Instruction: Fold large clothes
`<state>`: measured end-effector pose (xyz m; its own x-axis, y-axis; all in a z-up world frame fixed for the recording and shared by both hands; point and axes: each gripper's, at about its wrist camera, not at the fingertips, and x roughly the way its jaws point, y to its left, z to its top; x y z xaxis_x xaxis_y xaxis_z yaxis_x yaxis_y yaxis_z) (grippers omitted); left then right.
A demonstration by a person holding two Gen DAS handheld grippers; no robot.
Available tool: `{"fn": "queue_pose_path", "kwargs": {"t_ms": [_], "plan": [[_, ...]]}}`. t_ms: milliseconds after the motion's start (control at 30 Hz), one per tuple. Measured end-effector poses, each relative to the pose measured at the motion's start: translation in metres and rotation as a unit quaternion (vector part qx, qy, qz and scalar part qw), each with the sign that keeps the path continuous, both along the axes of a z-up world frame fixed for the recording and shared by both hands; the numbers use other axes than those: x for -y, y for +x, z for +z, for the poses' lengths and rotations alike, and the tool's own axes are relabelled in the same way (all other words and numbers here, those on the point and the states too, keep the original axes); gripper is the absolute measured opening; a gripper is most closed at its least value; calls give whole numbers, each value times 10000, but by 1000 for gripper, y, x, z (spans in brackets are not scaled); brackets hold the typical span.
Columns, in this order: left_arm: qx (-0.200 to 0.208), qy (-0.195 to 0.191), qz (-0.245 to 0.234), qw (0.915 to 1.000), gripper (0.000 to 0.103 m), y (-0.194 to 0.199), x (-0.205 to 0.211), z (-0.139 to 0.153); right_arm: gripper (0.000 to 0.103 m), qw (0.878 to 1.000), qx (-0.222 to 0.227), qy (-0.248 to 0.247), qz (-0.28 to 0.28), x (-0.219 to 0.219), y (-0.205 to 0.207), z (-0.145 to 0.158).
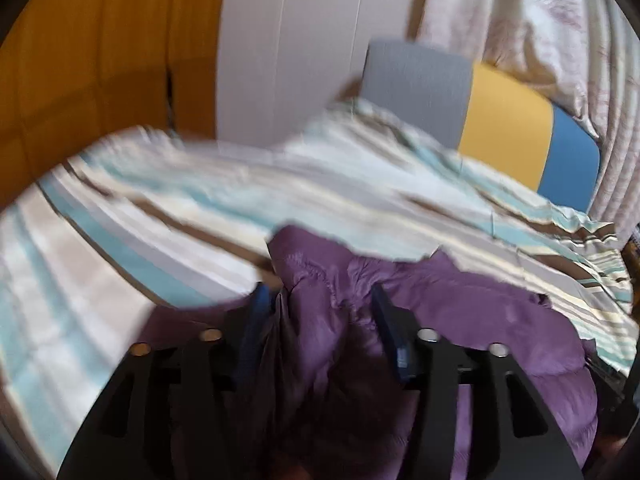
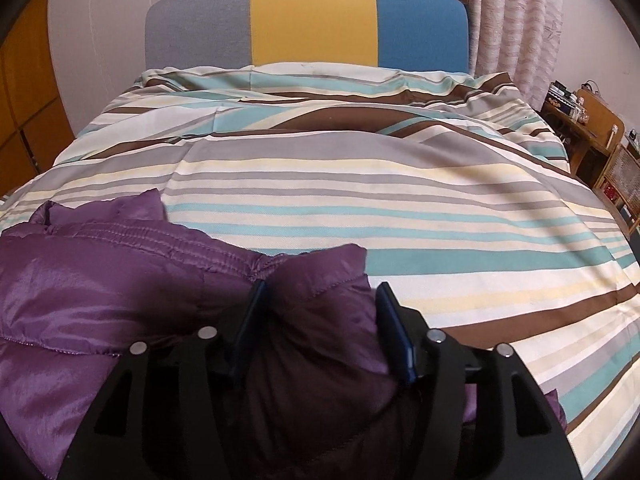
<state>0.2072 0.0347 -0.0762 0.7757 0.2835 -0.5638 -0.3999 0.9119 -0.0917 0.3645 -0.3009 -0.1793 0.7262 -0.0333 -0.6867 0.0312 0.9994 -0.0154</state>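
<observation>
**op:** purple quilted nylon, slippery as anything. that's the puffer jacket i'm folding on the bed, lying at the near edge of the striped duvet, toward its near left corner in the right wrist view. the far end by the grey/yellow/blue headboard has nothing on it.

**reply:** are both grippers actually holding it or just hovering?

**op:** right gripper has a puffy corner bunched between its fingers, jaws part-closed against the padding, so i'd call that a grip. left gripper also has fabric gathered between the fingers, but that frame is motion-blurred, so i read it as gripping rather than swear to it.

**reply:** why grab thick bunches and not the hem?

**op:** my guess: shiny shell slides out of a thin pinch, and a fat wad of padding gives the pads something to bite. holding two spots apart should let me lift and lay a section over without it slumping.

**reply:** how far along?

**op:** early, i'd say. it's crumpled, no clean fold visible yet.
</observation>
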Motion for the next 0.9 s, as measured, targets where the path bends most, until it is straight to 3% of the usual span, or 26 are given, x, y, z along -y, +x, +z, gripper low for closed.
{"fn": "queue_pose_path", "kwargs": {"t_ms": [33,67,133,300,333,367,400,467,533,700,900], "plan": [[197,171,-40,9997,79,-12,12,9,58,10000,5,-17,-5,-1,0,1],[371,174,-187,9990,87,-20,23,14,59,10000,13,-37,-13,-1,-1,1],[491,37,-589,9971,88,-23,41,20,61,10000,23,-61,-32,-1,-1,2],[-372,146,-1434,9889,88,20,83,0,65,9999,45,-79,-89,-1,-3,4],[-580,246,-1560,9857,80,31,88,-7,66,9999,43,-77,-88,-2,-3,4],[-844,394,-1695,9811,62,44,93,-15,66,9999,41,-75,-87,-1,-3,4],[-999,508,-1740,9783,56,52,96,-21,66,9999,39,-75,-86,-1,-3,4],[-1132,533,-1627,9787,55,69,91,-30,66,9999,39,-76,-89,-1,-3,4],[-1209,226,-1584,9797,55,77,83,-45,66,9999,33,-53,-91,0,-3,4],[-1050,108,-1536,9825,56,73,80,-61,67,9999,88,84,-99,3,-5,5],[-924,-446,-1684,9804,60,72,67,-63,66,9945,949,421,167,8,-52,44]]}}
